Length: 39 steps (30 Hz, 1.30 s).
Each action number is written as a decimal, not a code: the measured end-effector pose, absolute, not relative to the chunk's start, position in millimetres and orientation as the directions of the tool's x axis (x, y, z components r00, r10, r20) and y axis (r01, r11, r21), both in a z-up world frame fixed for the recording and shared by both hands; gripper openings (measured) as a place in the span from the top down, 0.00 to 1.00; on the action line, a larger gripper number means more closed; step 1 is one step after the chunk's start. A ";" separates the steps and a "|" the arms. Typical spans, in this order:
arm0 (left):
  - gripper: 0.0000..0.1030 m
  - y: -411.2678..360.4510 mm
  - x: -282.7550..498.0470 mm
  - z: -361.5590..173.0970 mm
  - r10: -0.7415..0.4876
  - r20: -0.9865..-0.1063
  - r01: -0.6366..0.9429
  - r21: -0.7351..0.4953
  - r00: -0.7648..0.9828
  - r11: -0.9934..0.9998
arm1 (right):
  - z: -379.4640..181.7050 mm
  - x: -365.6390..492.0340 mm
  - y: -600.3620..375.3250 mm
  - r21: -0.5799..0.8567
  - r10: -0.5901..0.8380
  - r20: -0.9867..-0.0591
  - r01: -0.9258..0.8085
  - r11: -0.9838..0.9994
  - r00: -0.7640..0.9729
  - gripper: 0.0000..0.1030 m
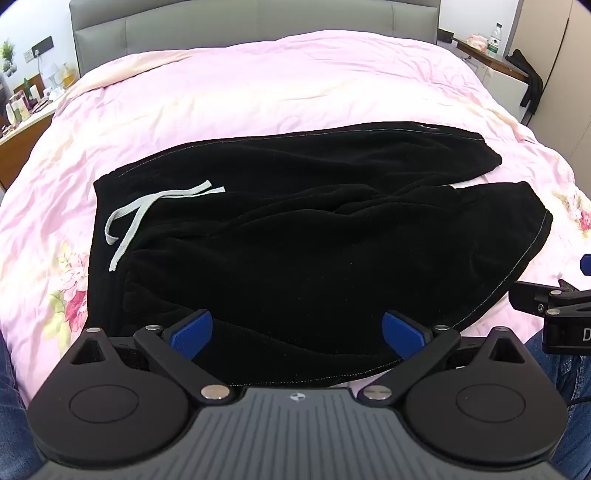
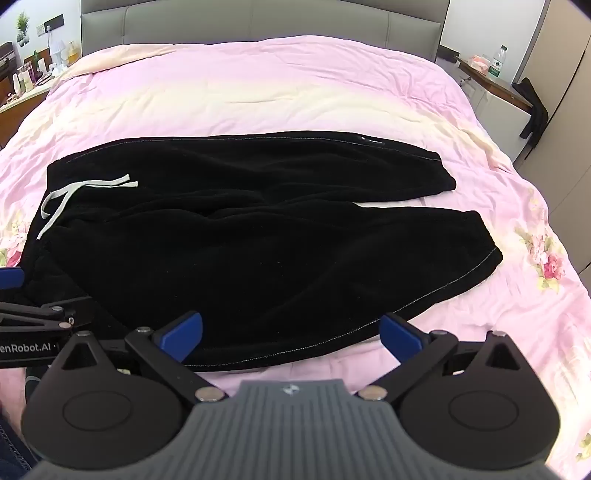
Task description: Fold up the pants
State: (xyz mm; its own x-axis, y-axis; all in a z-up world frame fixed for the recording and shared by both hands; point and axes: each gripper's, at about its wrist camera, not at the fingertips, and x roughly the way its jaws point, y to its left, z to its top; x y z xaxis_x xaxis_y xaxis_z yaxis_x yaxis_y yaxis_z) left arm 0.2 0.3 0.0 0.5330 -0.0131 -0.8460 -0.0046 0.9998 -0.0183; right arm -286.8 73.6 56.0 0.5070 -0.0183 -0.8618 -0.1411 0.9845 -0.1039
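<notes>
A: Starting at the left, what sits beside the bed?

B: A side table crowded with small bottles and jars, set against the wall next to the grey headboard.

A: And the left tongs?

B: The left tongs hang over the near edge of the bed, their blue pads spread wide with nothing pinched. The near edge of the black pants shows in the gap between the pads, but the pads do not press on the cloth.

A: Where do the pants lie?

B: Flat on the pink floral bedcover, stretched crosswise. The waistband is at the left, with the white drawstring loose on top of the fabric. The two legs run off to the right, one lying farther back, one nearer, with a sliver of bedcover showing between them toward the cuffs.

A: And the right tongs?

B: The right tongs are also spread wide and hold nothing. They hover over the near edge of the pants' nearer leg, close to the front of the bed. Each tool shows at the edge of the other's view, so they are side by side.

A: Anything farther right?

B: A second table with a plastic water bottle on it, and a dark garment draped off its end.
</notes>
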 end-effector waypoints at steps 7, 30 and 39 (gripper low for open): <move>0.00 2.9 1.7 -3.0 -0.018 -0.843 0.006 -0.017 0.538 1.000 | 55.6 -282.2 73.9 -0.107 -0.023 -0.866 -0.141 0.984 0.499 0.05; 0.00 1.1 -4.1 -6.9 -0.031 -0.848 -0.004 -0.039 0.529 0.999 | 53.9 -284.4 77.7 -0.112 -0.020 -0.862 -0.152 0.982 0.507 0.05; 0.00 0.7 -6.3 -8.5 -0.033 -0.849 -0.003 -0.041 0.527 0.999 | 52.3 -284.4 77.5 -0.110 -0.019 -0.863 -0.152 0.982 0.505 0.05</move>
